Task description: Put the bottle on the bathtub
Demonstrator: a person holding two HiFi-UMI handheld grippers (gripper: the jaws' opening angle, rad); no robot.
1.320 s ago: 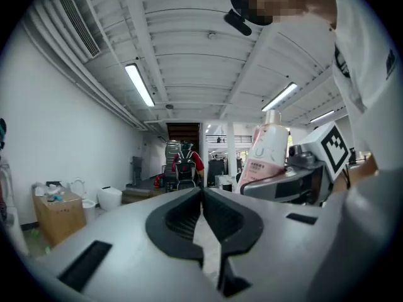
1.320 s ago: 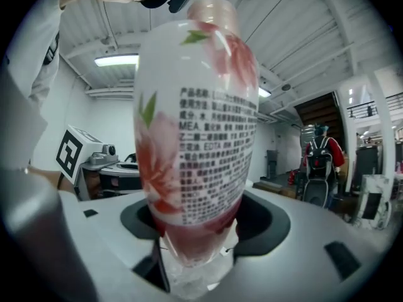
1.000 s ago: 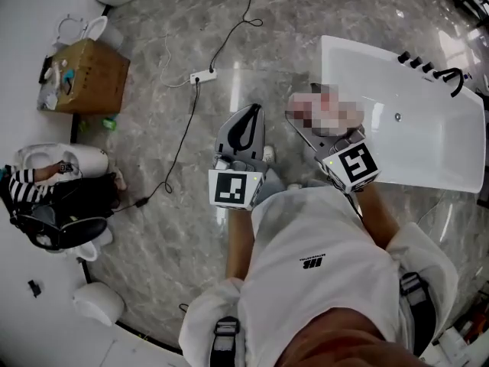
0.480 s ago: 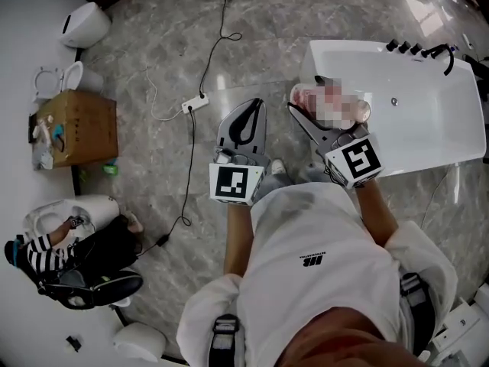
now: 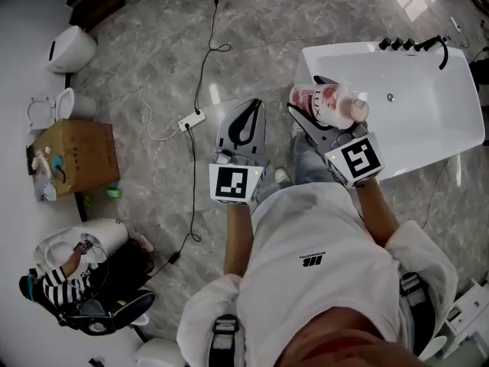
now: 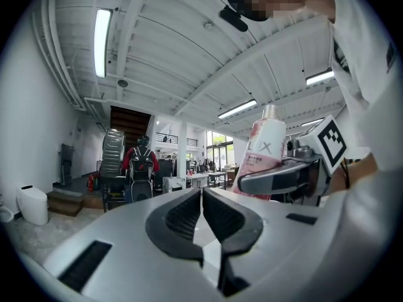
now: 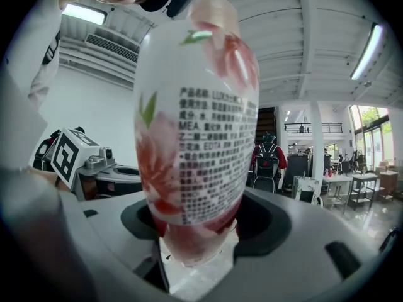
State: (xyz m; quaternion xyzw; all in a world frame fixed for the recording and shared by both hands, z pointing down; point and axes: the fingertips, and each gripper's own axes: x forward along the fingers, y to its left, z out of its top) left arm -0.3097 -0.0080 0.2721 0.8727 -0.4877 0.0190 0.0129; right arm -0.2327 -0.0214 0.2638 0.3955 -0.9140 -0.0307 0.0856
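Fingers (image 7: 267, 231) of right gripper (image 5: 307, 98): set wide and clamped on the lower body of the bottle (image 7: 198, 124), base showing just below. Bottle upright, cap uppermost, carried in the air; in the head view, overlapping the near left corner of the bathtub (image 5: 435, 140). Not yet set down. Fingers (image 6: 189, 216) of left gripper (image 5: 246, 113): together, nothing between, just beside the right gripper.

Probable faults:
- Slip or swing in the grip. Cause: low hold on a tall, smooth, rounded body, most of the weight above the fingers.
- Toppling on release, into the basin or onto the floor. Cause: narrow glossy rim; base placed tilted or partly past the edge.
- Knock against the tub wall on approach. Cause: base hanging below the fingers.
- Snag underfoot. Cause: power strip (image 5: 191, 118) and its cable loose on the floor, near the feet.

Compared with one second earlier: bathtub turned in the head view, taps (image 5: 401, 44) nearer the top edge; power strip and cardboard box (image 5: 72, 159) lower in the view. Same grip on the bottle, same closed left fingers.
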